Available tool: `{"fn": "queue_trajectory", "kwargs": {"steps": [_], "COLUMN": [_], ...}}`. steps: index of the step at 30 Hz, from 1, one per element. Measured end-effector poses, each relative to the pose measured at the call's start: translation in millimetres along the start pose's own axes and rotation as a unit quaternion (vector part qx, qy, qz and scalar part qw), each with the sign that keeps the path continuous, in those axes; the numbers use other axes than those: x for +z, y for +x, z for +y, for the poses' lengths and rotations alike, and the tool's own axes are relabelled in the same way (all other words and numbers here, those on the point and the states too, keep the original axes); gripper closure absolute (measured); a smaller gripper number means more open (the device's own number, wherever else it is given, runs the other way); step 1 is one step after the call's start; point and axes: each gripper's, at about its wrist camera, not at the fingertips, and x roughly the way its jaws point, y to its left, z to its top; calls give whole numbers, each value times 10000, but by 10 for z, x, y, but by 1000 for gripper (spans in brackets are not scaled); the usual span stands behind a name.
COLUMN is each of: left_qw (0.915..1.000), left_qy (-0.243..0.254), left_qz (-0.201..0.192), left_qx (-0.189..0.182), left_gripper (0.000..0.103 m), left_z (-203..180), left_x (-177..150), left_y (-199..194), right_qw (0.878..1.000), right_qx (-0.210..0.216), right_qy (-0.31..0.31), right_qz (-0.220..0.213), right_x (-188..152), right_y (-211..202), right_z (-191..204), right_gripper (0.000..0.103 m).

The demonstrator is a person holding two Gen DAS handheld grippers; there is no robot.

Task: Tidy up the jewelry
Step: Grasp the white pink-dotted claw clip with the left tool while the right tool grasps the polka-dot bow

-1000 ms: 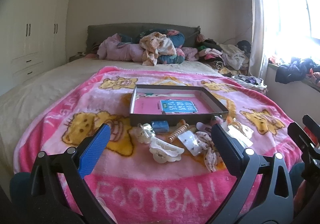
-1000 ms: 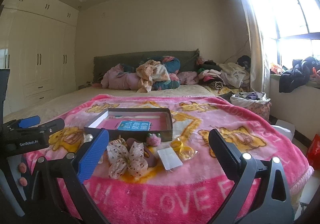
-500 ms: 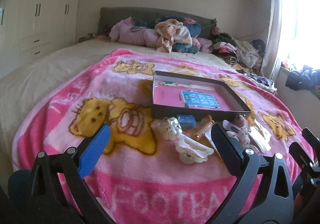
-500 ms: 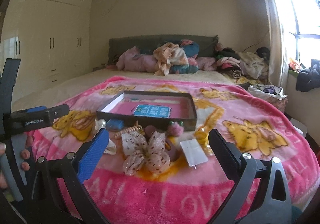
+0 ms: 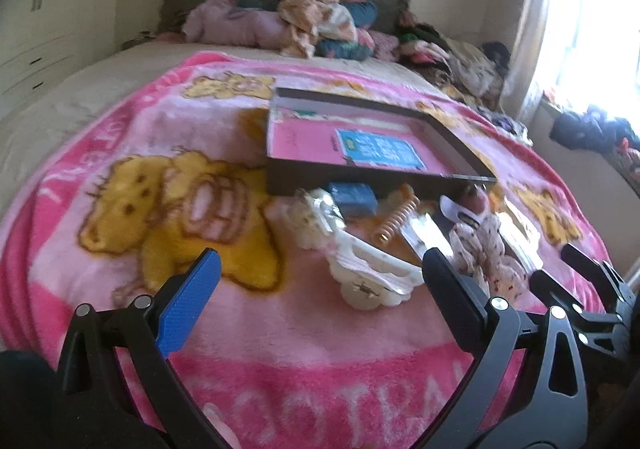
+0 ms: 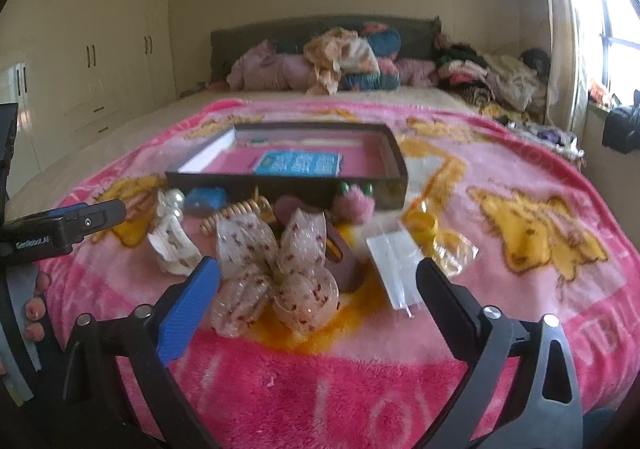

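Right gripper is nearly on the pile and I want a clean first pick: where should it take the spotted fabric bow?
Probably at the pinched centre knot of the spotted fabric bow, coming down from above and the near side with the right gripper, whose jaws have just been closing slightly with nothing between them. The four puffy loops look too soft to grip, and a brown clip crowds its right side.

Bare pink blanket (image 6: 320, 377) lies open before the hair clips (image 6: 276, 273), which crowd the near wall of the shallow box (image 6: 288, 185), blocking a low approach
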Motion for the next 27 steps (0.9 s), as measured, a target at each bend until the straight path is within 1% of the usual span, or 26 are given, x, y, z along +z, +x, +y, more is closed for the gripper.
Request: {"fn": "queue_trajectory", "kwargs": {"steps": [1,2,4,5,7,8,10,11,13,15,18,21,24,25,26,27], "left_qw": [10000,9999,9995,9992,9985,9981,9972,9967,9960,9955,9942,9930,9927,9927,9925,9926], "left_qy": [45,94,148,186,299,320,323,327,368,450,629,724,796,821,847,854], "left_qz": [28,63,159,191,269,321,409,443,490,517,558,660,724,732,743,735], "left_qx": [-47,-104,-231,-284,-372,-422,-528,-590,-654,-662,-675,-666,-545,-491,-465,-450], "left_gripper": [11,11,11,11,11,11,11,11,11,11,11,13,21,22,26,33], "left_z": [-22,-39,-74,-90,-139,-153,-162,-162,-183,-232,-284,-321,-341,-345,-335,-334], "left_x": [-1,-3,1,0,-16,-22,-30,-32,-48,-68,-90,-100,-111,-109,-92,-87], "left_y": [38,81,157,185,261,297,364,399,452,488,534,605,675,692,716,725], "right_qw": [10000,9998,9994,9990,9986,9984,9978,9975,9970,9968,9970,9971,9970,9970,9969,9969], "right_qx": [17,39,88,128,165,187,253,307,379,435,456,482,499,500,503,505], "right_qy": [6,24,65,82,70,67,59,51,35,58,53,87,145,168,191,201], "right_qz": [81,196,332,411,498,534,612,640,675,671,628,580,576,575,572,566], "right_x": [-15,-32,-45,-60,-87,-91,-109,-121,-137,-148,-138,-133,-129,-123,-122,-118], "right_y": [47,109,181,226,278,299,339,355,362,349,309,252,216,206,193,184], "right_z": [-11,-20,-21,-23,-16,-14,-1,0,4,-11,-22,-51,-94,-109,-127,-134], "right_gripper": [20,22,29,31,40,43,57,62,81,88,94,95,97,97,97,98]}}
